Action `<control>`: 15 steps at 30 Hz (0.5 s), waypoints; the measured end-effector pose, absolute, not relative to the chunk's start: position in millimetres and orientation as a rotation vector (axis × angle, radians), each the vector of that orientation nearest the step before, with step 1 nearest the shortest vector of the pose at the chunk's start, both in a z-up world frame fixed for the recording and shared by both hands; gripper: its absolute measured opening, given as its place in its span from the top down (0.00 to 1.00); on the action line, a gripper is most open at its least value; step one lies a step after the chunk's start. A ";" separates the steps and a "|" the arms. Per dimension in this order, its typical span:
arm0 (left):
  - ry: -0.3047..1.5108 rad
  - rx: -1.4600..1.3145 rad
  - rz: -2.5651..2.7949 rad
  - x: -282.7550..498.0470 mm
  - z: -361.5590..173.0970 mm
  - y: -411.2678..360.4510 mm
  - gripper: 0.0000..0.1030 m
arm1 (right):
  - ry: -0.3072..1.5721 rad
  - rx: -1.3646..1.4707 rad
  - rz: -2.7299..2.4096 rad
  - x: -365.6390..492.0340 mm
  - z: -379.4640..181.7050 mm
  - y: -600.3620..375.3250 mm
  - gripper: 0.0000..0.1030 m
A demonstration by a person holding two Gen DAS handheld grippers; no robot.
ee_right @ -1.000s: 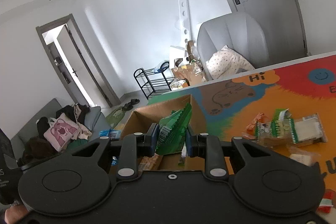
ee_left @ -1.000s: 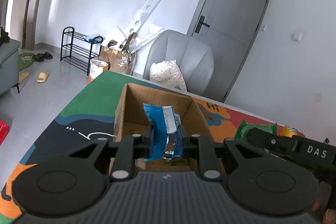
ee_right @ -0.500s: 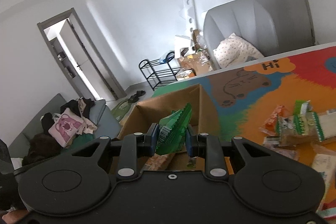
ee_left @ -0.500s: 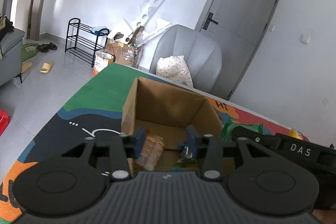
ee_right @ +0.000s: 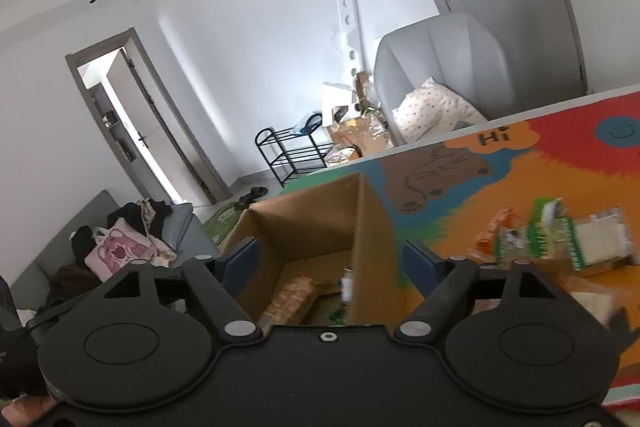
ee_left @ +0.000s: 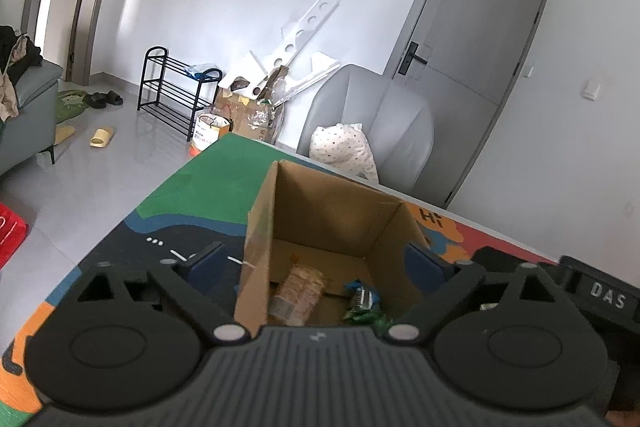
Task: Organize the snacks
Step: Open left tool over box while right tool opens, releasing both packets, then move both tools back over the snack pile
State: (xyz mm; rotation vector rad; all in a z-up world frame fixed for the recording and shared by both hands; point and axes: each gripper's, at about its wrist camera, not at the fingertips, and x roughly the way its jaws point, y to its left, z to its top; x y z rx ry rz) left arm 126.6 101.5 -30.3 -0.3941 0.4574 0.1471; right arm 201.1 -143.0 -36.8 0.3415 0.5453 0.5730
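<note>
Right gripper (ee_right: 330,259) has released the green packet and stands spread wide. Left gripper (ee_left: 320,263) has widened further; blue packet (ee_left: 362,297) lies in the cardboard box (ee_left: 320,211).

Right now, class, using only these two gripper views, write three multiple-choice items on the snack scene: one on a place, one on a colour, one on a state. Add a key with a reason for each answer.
1. Where does the tan biscuit pack lie?
A. Inside the cardboard box
B. On the grey chair
C. On the shoe rack

2. What colour is the snack wrapper beside the biscuit pack?
A. Red
B. Blue
C. Purple

3. How do the left gripper and the right gripper stand?
A. Both shut on snacks
B. One shut, one open
C. Both open and holding nothing

Key:
1 A: the pack rests on the box floor, within its walls.
2 B: the wrapper is blue with a silvery end.
3 C: each pair of fingers is spread wide with nothing between them.
</note>
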 end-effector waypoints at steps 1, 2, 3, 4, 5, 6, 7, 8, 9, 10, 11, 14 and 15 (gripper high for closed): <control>0.459 -0.392 0.144 126.2 -30.9 98.7 0.06 | 0.545 0.343 0.565 199.8 -37.3 -147.1 0.17; 0.464 -0.389 0.141 126.7 -31.3 95.8 0.06 | 0.546 0.347 0.554 198.8 -38.0 -151.8 0.15; 0.469 -0.386 0.136 127.3 -31.4 92.4 0.06 | 0.546 0.351 0.545 198.4 -39.0 -155.8 0.14; 0.471 -0.383 0.129 127.5 -31.5 89.2 0.06 | 0.546 0.355 0.536 197.6 -39.9 -160.6 0.13; 0.470 -0.381 0.121 126.8 -31.4 86.2 0.06 | 0.546 0.358 0.528 197.5 -41.0 -164.6 0.13; 0.469 -0.378 0.115 126.2 -31.9 83.1 0.06 | 0.546 0.362 0.519 196.3 -41.3 -168.6 0.12; 0.467 -0.374 0.108 125.6 -31.8 80.2 0.06 | 0.545 0.367 0.511 195.2 -41.8 -173.0 0.12; 0.467 -0.371 0.102 124.5 -31.9 77.0 0.06 | 0.543 0.372 0.502 194.3 -42.5 -177.5 0.11; 0.466 -0.370 0.095 123.1 -32.1 74.1 0.06 | 0.541 0.376 0.494 192.9 -43.3 -181.3 0.10; 0.466 -0.369 0.089 122.2 -32.0 71.5 0.06 | 0.538 0.380 0.488 191.8 -43.6 -185.4 0.09; 0.466 -0.367 0.084 121.1 -31.7 68.5 0.05 | 0.535 0.382 0.482 191.0 -44.2 -189.1 0.08; 0.465 -0.355 0.068 119.0 -30.5 60.4 0.05 | 0.529 0.386 0.465 187.4 -44.4 -200.2 0.07; 0.465 -0.352 0.064 118.2 -30.4 57.8 0.05 | 0.527 0.387 0.459 185.9 -45.0 -204.2 0.07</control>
